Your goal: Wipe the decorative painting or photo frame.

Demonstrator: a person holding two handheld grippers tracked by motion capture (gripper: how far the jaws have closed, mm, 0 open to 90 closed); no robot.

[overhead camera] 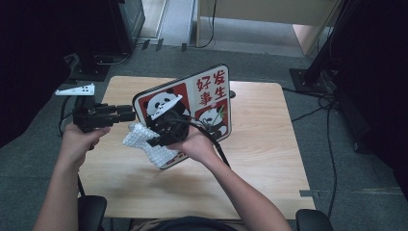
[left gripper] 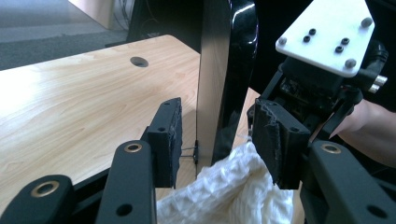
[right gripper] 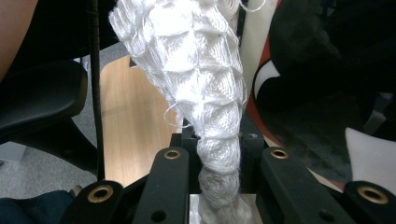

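A light wooden table stands on grey carpet — black stands and cables at the sides, pale furniture behind, dark chair armrests below.

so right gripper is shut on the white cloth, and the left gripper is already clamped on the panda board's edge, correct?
Not quite. The right gripper is shut on the white cloth, but the left gripper is not clamped: in the left gripper view its jaws stand apart on either side of the panda board edge, with a gap at each pad.
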